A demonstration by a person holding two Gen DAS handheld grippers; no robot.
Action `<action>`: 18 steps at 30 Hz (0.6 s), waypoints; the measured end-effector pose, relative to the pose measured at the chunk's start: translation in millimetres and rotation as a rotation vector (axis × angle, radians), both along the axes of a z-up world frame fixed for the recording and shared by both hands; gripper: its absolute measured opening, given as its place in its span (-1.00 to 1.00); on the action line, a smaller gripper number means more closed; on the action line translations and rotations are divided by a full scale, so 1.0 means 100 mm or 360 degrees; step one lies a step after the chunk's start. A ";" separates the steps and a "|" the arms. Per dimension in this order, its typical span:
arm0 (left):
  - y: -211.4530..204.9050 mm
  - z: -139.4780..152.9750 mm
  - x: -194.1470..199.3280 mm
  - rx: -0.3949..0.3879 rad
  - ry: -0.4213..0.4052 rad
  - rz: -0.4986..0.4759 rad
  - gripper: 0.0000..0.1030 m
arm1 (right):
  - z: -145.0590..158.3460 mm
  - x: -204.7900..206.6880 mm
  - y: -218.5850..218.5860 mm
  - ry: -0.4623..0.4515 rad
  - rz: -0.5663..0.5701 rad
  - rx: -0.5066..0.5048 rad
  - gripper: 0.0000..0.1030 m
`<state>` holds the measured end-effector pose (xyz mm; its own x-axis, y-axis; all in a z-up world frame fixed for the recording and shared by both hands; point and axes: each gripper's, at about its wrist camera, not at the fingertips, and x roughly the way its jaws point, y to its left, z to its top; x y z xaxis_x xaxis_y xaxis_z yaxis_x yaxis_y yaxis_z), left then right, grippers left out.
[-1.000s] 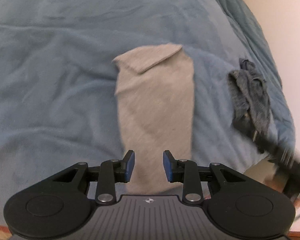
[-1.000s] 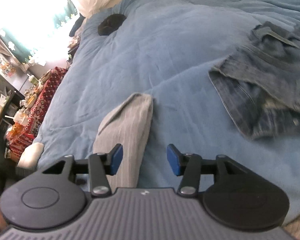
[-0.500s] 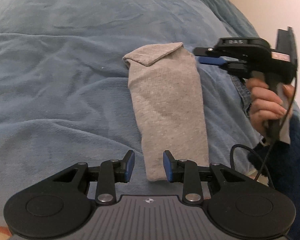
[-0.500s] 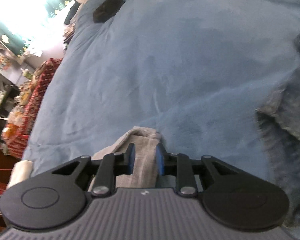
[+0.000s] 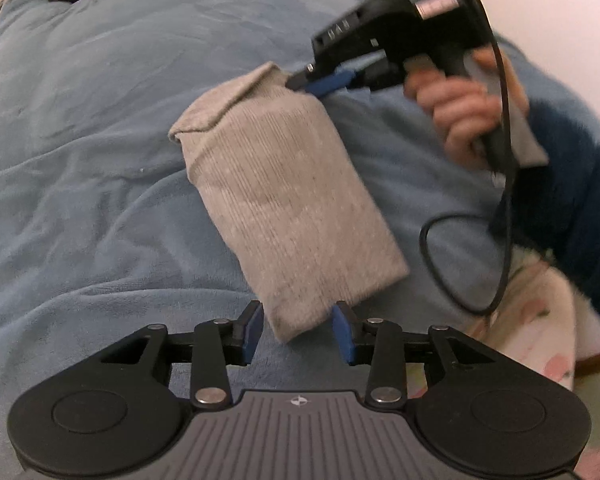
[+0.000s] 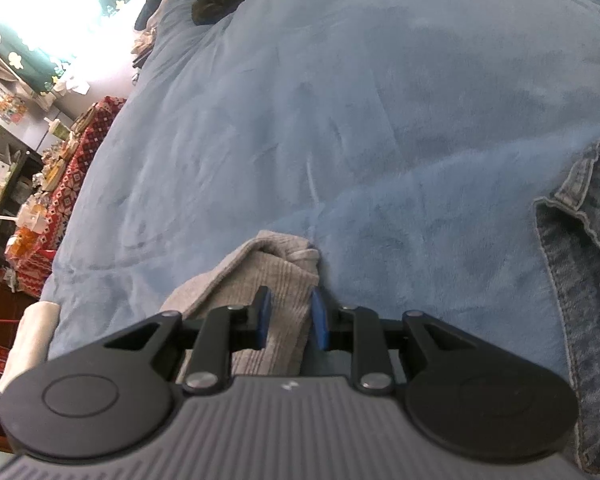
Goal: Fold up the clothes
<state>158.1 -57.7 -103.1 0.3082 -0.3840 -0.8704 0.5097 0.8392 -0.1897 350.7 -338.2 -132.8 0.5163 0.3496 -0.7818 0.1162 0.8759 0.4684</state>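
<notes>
L wrist view: grey sock lies on blue blanket, running 11 to 5 o'clock. Left gripper at 6, jaws opening, sock's near end between them w/ gaps both sides, no grip. Right gripper at 1 o'clock pinches far end. Raised lettering on its body too blurred to read.

R wrist view: right gripper narrow, clamped on sock. Denim garment at 3 o'clock.

Step, prob.: folding sock in half. Next: left closes on near end, ends brought together.
</notes>
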 end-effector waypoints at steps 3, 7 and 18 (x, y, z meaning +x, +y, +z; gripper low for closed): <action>-0.03 -0.03 -0.02 0.0035 -0.0025 0.0010 -0.63 | 0.02 0.02 0.03 -0.0016 0.0012 -0.0028 -0.86; 0.07 -0.04 0.02 0.0022 -0.0004 0.0082 -0.90 | 0.16 -0.01 0.13 -0.0097 0.0065 -0.0074 -0.95; 0.04 -0.21 0.03 -0.0035 0.0137 0.0078 -0.57 | -0.02 0.04 0.08 -0.0027 0.0060 -0.0092 -0.87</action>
<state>160.9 -53.3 -124.2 0.2513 -0.3898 -0.8860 0.4493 0.8577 -0.2499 354.7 -329.7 -135.2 0.5169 0.3233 -0.7927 0.0752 0.9052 0.4182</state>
